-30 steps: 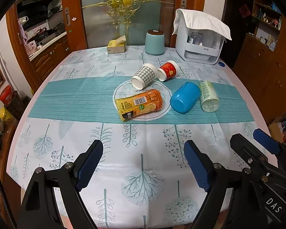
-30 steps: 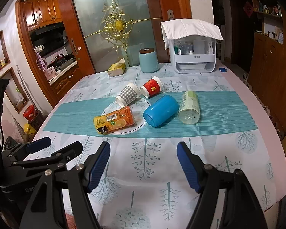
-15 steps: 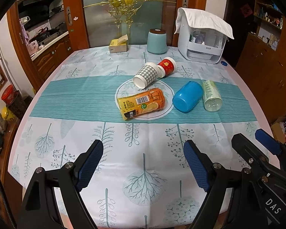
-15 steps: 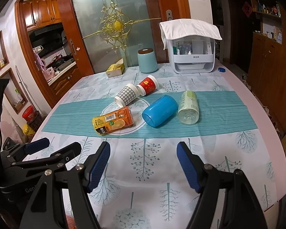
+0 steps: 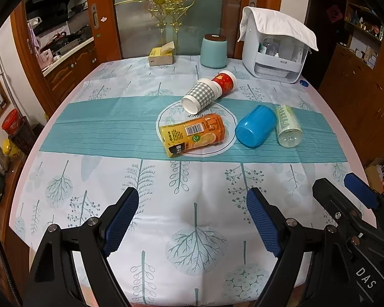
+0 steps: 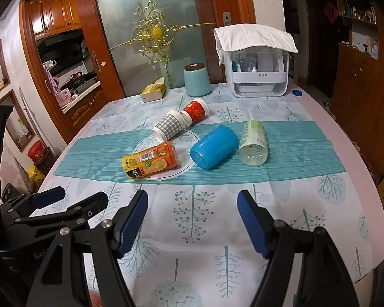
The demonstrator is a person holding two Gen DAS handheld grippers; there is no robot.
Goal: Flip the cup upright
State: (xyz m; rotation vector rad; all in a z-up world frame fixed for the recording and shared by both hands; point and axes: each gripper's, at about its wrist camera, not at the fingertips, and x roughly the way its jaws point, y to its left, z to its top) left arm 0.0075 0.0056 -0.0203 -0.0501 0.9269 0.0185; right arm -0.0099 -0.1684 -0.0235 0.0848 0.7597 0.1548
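Several containers lie on their sides mid-table on the teal runner: a blue plastic cup [image 5: 256, 129] [image 6: 214, 147], a grey checked paper cup [image 5: 200, 96] [image 6: 168, 128], a red paper cup [image 5: 224, 82] [image 6: 195, 111], an orange bottle [image 5: 193, 134] [image 6: 151, 161] and a pale green bottle [image 5: 287, 125] [image 6: 253, 142]. My left gripper [image 5: 193, 221] is open and empty over the near table edge. My right gripper [image 6: 192, 221] is open and empty beside it, well short of the cups.
At the table's back stand a white appliance under a cloth [image 5: 277, 51] [image 6: 258, 70], a light blue canister [image 5: 213, 51] [image 6: 197, 80] and a yellow tissue box [image 5: 161, 56] [image 6: 153, 92]. A small blue cap [image 6: 297, 92] lies back right. Wooden cabinets flank the table.
Both grippers have drawn slightly back and up, so the objects sit a little lower in view. Nothing on the table has moved.
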